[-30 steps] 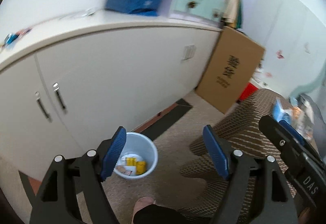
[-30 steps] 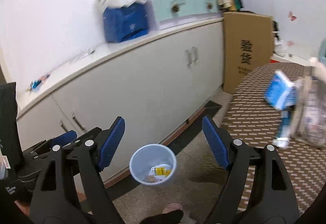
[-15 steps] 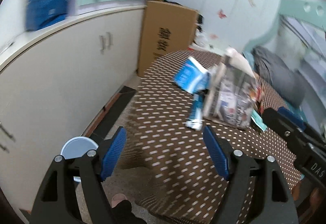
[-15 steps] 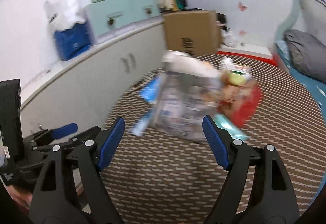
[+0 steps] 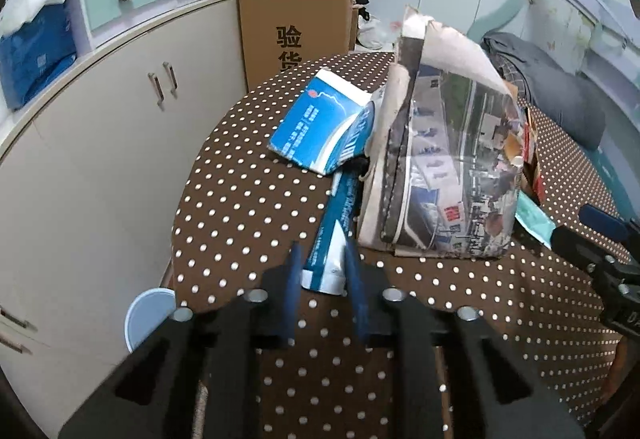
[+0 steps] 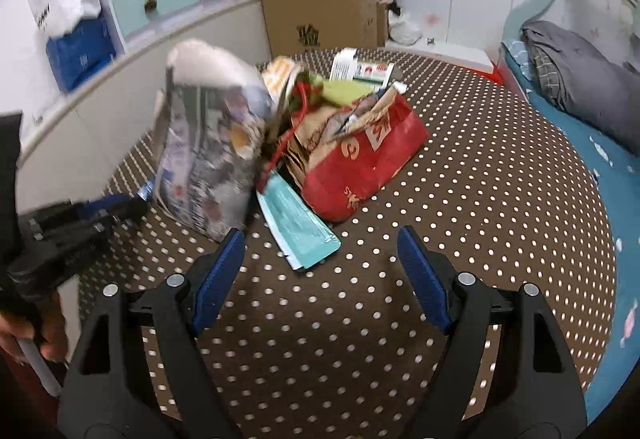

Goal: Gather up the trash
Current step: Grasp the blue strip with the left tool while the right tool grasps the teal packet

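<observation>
A pale blue round plastic bin (image 5: 150, 313) stood on the floor at far left, below the edge of the brown, white-dotted tablecloth (image 5: 248, 207), with the pile of litter not yet cleared. The left gripper (image 5: 320, 267) had just been closing, its blue-padded jaws narrowed around the near end of a flattened blue-and-white wrapper (image 5: 334, 235); whether the pads already pressed on it could not be told. Behind it lay a crumpled blue-and-white paper packet (image 5: 320, 131), leaning against an upright bag printed with photographs (image 5: 448, 175). Further right, a teal flat sachet (image 6: 298, 227) rested just beside a red paper bag stuffed with wrappers (image 6: 360, 159). The right gripper (image 6: 320, 263) hung wide open and empty above the cloth, near the sachet. Judging by the heap, nearly all the collecting remained: only the first piece seemed about to be lifted toward the bin.
</observation>
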Action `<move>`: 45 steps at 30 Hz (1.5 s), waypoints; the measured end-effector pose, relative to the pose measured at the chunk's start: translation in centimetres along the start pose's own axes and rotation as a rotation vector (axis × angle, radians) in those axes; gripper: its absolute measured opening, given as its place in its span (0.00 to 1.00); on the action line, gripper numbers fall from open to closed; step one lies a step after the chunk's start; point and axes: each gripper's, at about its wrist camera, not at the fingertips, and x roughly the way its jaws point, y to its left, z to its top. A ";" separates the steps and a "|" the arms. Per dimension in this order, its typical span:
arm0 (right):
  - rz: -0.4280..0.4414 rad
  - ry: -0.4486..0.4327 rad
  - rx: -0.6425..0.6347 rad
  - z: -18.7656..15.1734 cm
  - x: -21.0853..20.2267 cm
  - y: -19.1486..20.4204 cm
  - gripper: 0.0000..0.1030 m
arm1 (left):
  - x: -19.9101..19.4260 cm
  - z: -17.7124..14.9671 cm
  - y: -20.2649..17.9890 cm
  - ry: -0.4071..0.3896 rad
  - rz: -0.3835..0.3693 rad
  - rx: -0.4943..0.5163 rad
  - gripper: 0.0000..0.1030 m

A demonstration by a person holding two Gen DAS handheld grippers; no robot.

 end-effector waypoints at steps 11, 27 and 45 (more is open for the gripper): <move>-0.018 0.072 -0.081 1.0 3.2 1.0 0.42 | -3.2 -2.5 0.3 -0.041 0.026 0.008 0.19; 0.041 0.046 -0.041 -2.7 -0.8 0.7 0.09 | -7.6 -5.8 1.1 -0.094 0.002 -0.071 0.19; -0.014 0.086 -0.055 1.7 4.4 1.5 0.51 | -6.5 -4.6 2.2 -0.116 0.022 -0.119 0.19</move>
